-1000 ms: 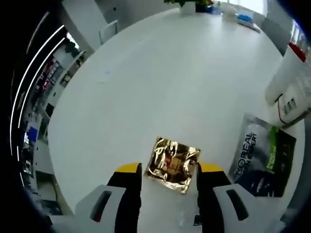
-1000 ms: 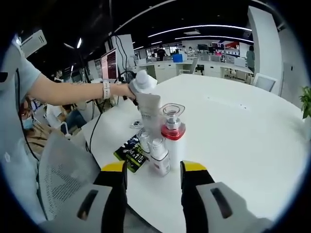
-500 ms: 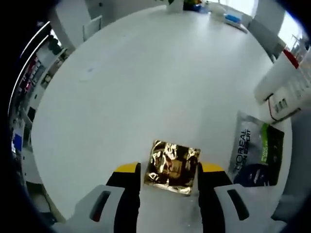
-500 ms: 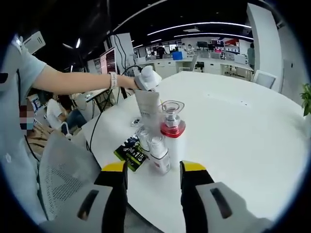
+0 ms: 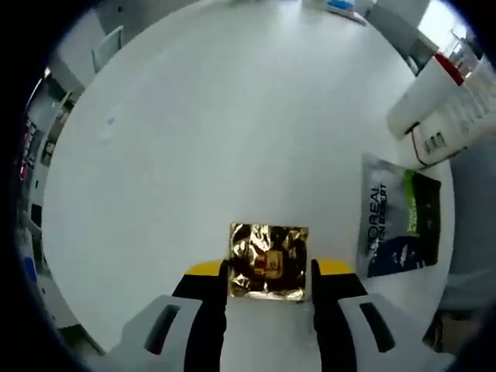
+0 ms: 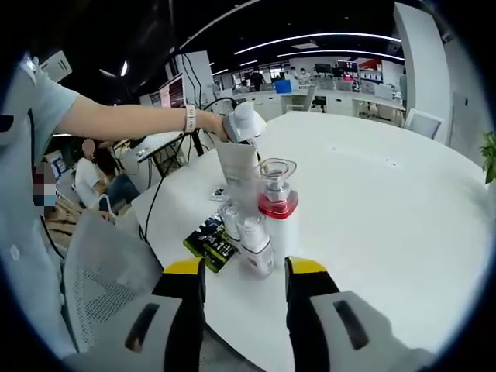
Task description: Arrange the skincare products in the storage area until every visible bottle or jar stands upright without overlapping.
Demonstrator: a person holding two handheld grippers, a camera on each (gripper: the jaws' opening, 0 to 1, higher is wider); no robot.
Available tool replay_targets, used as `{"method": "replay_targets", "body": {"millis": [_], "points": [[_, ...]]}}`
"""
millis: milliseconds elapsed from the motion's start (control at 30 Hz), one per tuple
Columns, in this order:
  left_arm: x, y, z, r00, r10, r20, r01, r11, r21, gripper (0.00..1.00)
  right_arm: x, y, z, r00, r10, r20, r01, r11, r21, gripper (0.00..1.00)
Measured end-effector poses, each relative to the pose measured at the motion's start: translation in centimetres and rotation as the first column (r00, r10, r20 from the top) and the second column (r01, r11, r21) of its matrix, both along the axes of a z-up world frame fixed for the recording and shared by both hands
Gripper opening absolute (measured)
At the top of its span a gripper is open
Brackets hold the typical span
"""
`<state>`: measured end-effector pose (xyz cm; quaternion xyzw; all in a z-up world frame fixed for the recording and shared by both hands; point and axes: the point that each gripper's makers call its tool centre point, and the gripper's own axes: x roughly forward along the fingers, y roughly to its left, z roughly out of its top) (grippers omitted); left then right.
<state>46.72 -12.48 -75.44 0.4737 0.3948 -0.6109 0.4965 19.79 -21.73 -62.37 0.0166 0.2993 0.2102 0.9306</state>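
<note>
White round table [image 5: 232, 116]. Left gripper [image 5: 269, 271] jaws spread, bracketing gold foil sachet [image 5: 268, 260]; dark sachet [image 5: 399, 225] at 3 o'clock. Right gripper [image 6: 245, 271] jaws spread, nothing held; bottles [image 6: 260, 225] at 12 o'clock.

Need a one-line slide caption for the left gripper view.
Left gripper with open fingers astride a gold foil sachet lying flat on the white table, a L'Oreal sachet alongside.

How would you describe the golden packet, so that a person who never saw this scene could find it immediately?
Start from the large round white table. In the left gripper view, look just ahead of the left tongs, whose two yellow-tipped jaws stand on either side of the gold foil sachet lying flat. It is square, crinkled and mirror-shiny, unlike the dark printed sachet to its right.
</note>
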Motion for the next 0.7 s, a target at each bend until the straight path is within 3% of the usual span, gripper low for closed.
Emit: {"method": "replay_targets", "body": {"millis": [167, 333, 400, 433, 467, 700], "points": [[-0.37, -0.05, 0.03, 1.0, -0.007, -0.022, 0.008, 0.999, 0.035, 0.47, -0.22, 0.02, -0.3, 1.0, -0.001, -0.01, 0.001, 1.0, 0.0, 0.41], [-0.04, 0.19, -0.12, 0.999, -0.051, 0.001, 0.051, 0.996, 0.073, 0.48, -0.3, -0.21, -0.23, 1.0, -0.007, -0.011, 0.007, 1.0, 0.001, 0.4], [0.55, 0.33, -0.19, 0.992, -0.115, 0.057, 0.109, 0.988, 0.11, 0.44, -0.29, -0.29, -0.25, 1.0, -0.009, -0.011, 0.009, 1.0, 0.0, 0.4], [0.23, 0.26, -0.25, 0.989, -0.138, 0.044, 0.132, 0.984, 0.115, 0.44, -0.3, -0.27, -0.33, 1.0, -0.008, -0.014, 0.008, 1.0, 0.002, 0.4], [0.2, 0.22, -0.25, 0.993, -0.107, 0.043, 0.101, 0.988, 0.119, 0.44, -0.29, -0.25, -0.41, 1.0, -0.007, -0.016, 0.007, 1.0, 0.002, 0.4], [0.38, 0.35, -0.24, 0.992, -0.12, 0.048, 0.113, 0.985, 0.131, 0.43, -0.3, 0.04, -0.55, 1.0, -0.002, -0.017, 0.003, 1.0, 0.007, 0.4]]}}
